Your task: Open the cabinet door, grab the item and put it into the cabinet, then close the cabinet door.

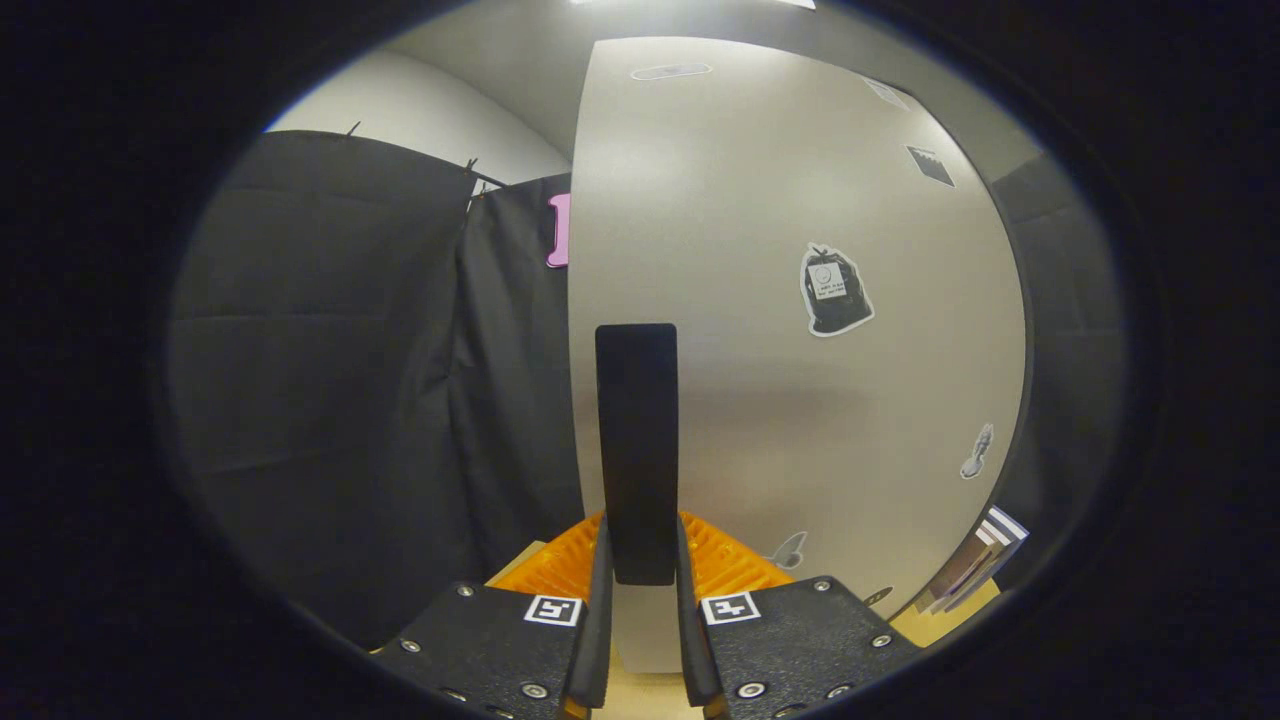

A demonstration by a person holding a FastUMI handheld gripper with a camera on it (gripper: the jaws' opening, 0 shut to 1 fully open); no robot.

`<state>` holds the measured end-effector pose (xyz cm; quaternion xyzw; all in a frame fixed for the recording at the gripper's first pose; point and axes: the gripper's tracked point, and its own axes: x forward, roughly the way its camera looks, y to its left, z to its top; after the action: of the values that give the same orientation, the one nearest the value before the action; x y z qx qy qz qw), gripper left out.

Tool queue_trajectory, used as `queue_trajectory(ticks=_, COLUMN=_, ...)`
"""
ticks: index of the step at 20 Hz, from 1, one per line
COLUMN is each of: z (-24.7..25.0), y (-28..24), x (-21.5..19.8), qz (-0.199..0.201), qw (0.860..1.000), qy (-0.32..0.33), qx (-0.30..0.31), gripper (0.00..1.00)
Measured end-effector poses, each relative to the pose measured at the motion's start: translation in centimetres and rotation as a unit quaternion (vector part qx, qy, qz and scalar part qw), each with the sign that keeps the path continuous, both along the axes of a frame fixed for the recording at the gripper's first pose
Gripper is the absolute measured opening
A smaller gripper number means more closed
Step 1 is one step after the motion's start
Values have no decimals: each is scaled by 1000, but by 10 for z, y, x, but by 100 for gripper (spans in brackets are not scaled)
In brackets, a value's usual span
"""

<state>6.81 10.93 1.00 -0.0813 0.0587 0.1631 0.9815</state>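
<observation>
The tongs point straight ahead, level, their two fingers drawn in close and parallel, one on each side of the upright handle. Both fingers press against the handle's lower end, gripping it.

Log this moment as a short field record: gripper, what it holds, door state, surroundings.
gripper: shut on door handle
door handle: dark upright bar, clamped between both fingers
cabinet door: pale, stickers on its face; open or closed cannot be told
trash-bag sticker: beyond the handle, on the door
black cloth: beside the door's edge
</observation>
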Motion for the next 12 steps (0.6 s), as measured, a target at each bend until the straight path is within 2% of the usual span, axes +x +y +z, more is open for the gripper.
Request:
queue_trajectory(ticks=7, z=2, y=-14, x=-28, qz=42, qw=999, qy=15, qx=1, gripper=29)
queue_trajectory(ticks=12, z=1, y=-21, x=-33, qz=103, qw=994, qy=28, qx=-2, gripper=29)
